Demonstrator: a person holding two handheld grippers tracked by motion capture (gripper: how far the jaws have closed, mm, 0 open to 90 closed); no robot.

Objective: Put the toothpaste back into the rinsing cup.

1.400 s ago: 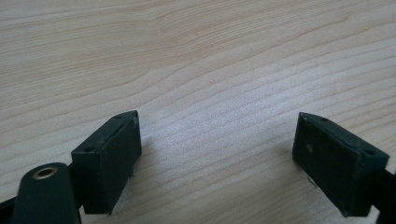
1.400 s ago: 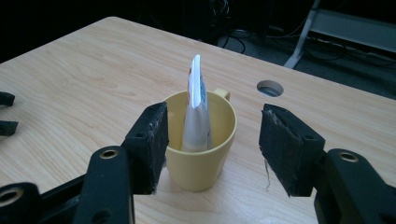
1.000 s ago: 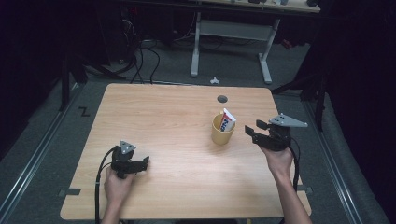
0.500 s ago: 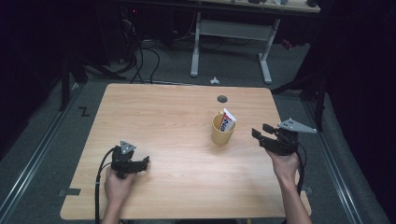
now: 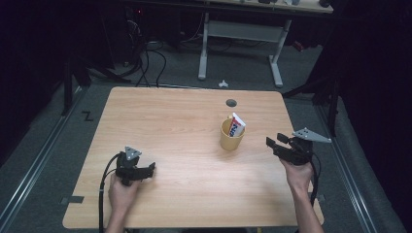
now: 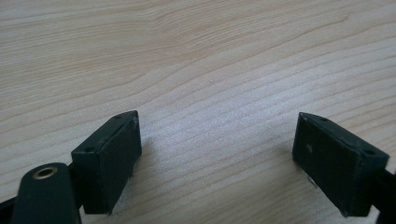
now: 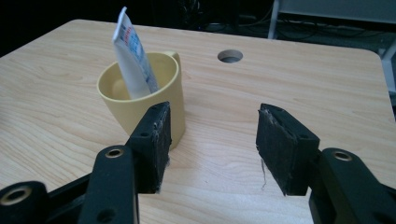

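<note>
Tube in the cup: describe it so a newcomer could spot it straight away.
On the wooden table, look right of centre for the yellow cup, just this side of the round hole in the tabletop. The tube stands tilted inside it, its flat white end with red and blue print sticking out above the rim.

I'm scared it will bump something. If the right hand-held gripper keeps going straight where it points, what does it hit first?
Probably the yellow cup holding the tube. The right hand-held gripper is open, and the cup sits just ahead, in line with one jaw, so it might only graze its side. Depth is hard to judge.
</note>
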